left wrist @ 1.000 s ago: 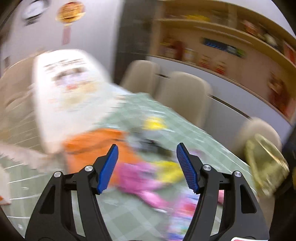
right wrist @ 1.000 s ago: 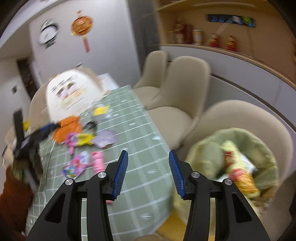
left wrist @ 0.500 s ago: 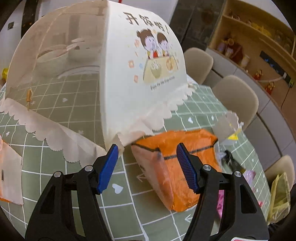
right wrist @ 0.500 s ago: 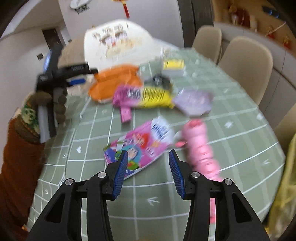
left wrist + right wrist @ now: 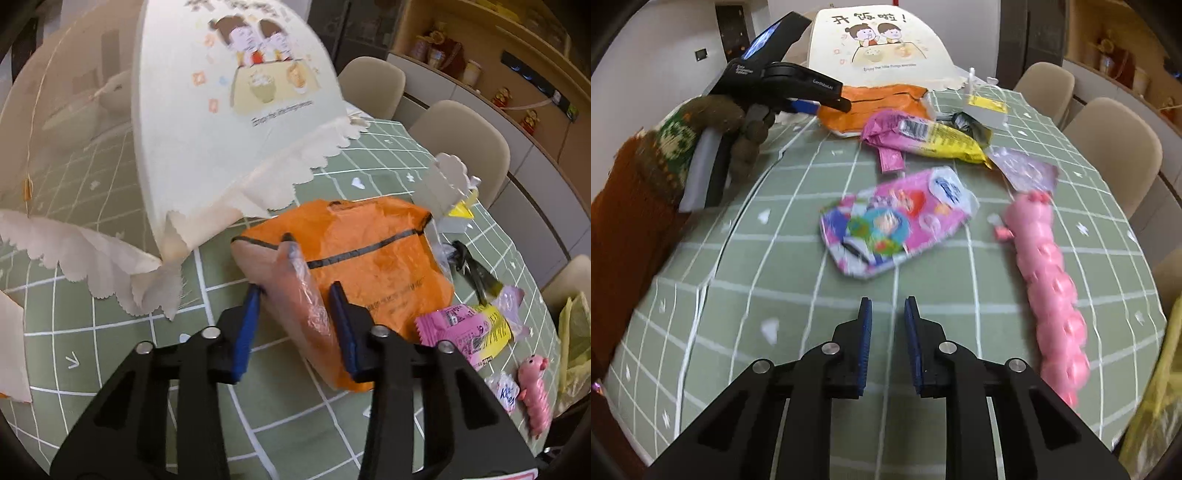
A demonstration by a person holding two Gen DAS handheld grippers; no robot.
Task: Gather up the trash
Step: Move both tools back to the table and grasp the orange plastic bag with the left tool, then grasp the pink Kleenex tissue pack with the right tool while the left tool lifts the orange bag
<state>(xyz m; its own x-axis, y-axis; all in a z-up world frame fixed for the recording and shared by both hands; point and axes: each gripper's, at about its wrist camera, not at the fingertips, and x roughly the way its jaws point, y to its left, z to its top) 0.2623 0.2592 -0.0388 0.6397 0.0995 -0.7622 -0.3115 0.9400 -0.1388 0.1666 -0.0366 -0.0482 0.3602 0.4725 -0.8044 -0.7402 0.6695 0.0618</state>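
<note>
The table [image 5: 820, 295] carries a green cloth with a white grid and small white heart and arrow marks. Beige chairs [image 5: 1108, 144] stand along its right edge, with white cabinets and wooden shelves of small figurines and jars on the wall behind them. A yellow bag [image 5: 1156, 398] hangs just off the near right corner.

At the far end stands a mesh food cover [image 5: 229, 110] with a scalloped hem. Its cream panel bears a cartoon of two children at a meal, three Chinese characters with an exclamation mark above, and a small English line too blurred to read in full.

Trash lies across the far and middle cloth:
- Orange bag [image 5: 369, 254], at the foot of the cover. Print on it is illegible.
- Pink-and-yellow wrapper [image 5: 923, 134], with a barcode label, just right of the orange bag.
- Pink cartoon packet [image 5: 897, 225], mid-table, blurred.
- Pink pig toy [image 5: 1049, 280], near the right edge.

Left gripper [image 5: 295, 291]: jaws closing, with a raised fold of the orange bag between them and the pads pressing on it. "GenRobot.AI" is legible on the body in the right wrist view.

Right gripper [image 5: 888, 310]: jaws closing, narrow gap, nothing between them, above bare cloth short of the cartoon packet.
</note>
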